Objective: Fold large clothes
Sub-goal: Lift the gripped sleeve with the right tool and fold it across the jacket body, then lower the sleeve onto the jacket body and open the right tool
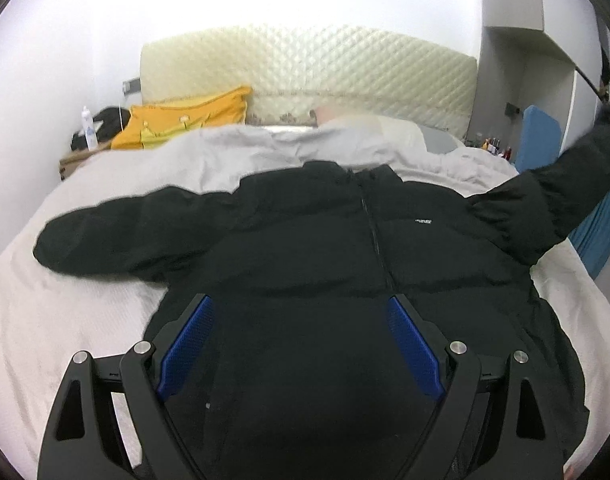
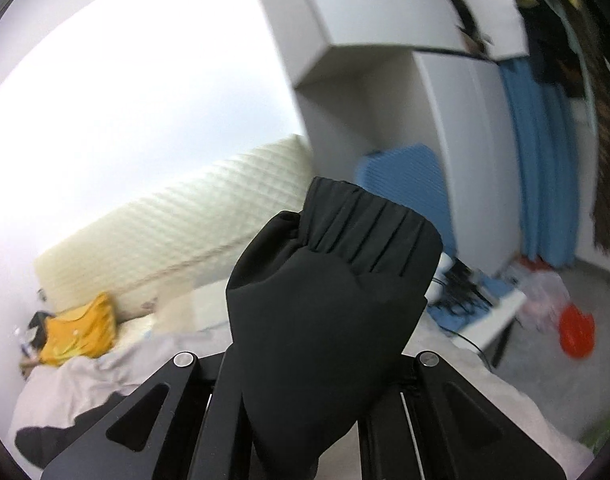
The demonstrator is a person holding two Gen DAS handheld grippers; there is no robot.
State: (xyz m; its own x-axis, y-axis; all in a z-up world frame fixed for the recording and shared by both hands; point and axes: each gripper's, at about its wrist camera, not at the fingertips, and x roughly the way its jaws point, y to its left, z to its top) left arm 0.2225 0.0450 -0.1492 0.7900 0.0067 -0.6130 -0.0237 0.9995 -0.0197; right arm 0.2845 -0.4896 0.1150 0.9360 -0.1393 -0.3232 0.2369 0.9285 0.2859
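A black puffer jacket (image 1: 325,248) lies front up on the bed, zipped, its left sleeve (image 1: 105,232) spread flat. My left gripper (image 1: 301,312) is open above the jacket's lower front, blue pads (image 1: 189,344) wide apart, holding nothing. The jacket's right sleeve (image 1: 565,184) is lifted up and to the right. In the right wrist view my right gripper (image 2: 325,320) is shut on that sleeve's cuff end (image 2: 345,264), which covers the fingers and is held in the air above the bed.
The bed has a pale sheet (image 1: 65,320) and a rumpled grey blanket (image 1: 245,148) behind the jacket. A quilted cream headboard (image 1: 305,68) and a yellow pillow (image 1: 185,120) stand at the back. A white wardrobe (image 2: 385,80), blue curtain (image 2: 537,160) and cluttered side table (image 2: 485,304) are at right.
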